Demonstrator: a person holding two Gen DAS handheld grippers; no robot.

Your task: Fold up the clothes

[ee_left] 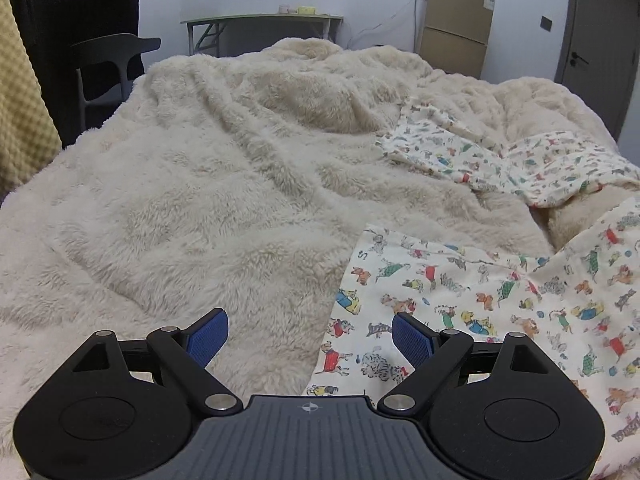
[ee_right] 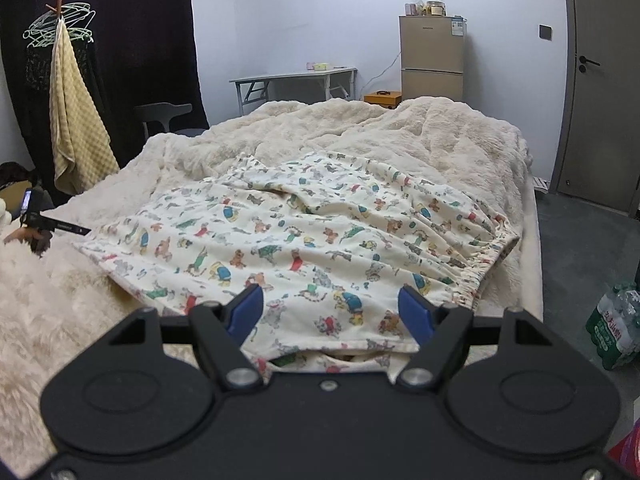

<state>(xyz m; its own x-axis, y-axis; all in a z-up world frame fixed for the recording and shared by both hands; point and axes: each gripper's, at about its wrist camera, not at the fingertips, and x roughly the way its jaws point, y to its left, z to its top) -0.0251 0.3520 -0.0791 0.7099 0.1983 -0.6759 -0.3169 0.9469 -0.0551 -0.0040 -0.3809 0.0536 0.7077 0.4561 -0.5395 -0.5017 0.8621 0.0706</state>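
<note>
Cream pyjama trousers (ee_right: 304,236) printed with small coloured animals lie spread and creased on a fluffy cream blanket (ee_right: 440,136). The elastic waistband (ee_right: 492,252) is at the right in the right wrist view. My right gripper (ee_right: 331,308) is open and empty, just above the near edge of the garment. In the left wrist view the same garment (ee_left: 480,304) lies at the right. My left gripper (ee_left: 310,332) is open and empty, with its right finger (ee_left: 412,340) over the cloth's left edge and its left finger over the blanket (ee_left: 200,184).
A hand holding the left gripper (ee_right: 40,224) shows at the far left of the right wrist view. A yellow towel (ee_right: 76,120) hangs on a rack at the left. A chair (ee_left: 108,64), a folding table (ee_right: 296,80) and a small fridge (ee_right: 432,60) stand beyond the bed. A pack of water bottles (ee_right: 616,324) is on the floor at the right.
</note>
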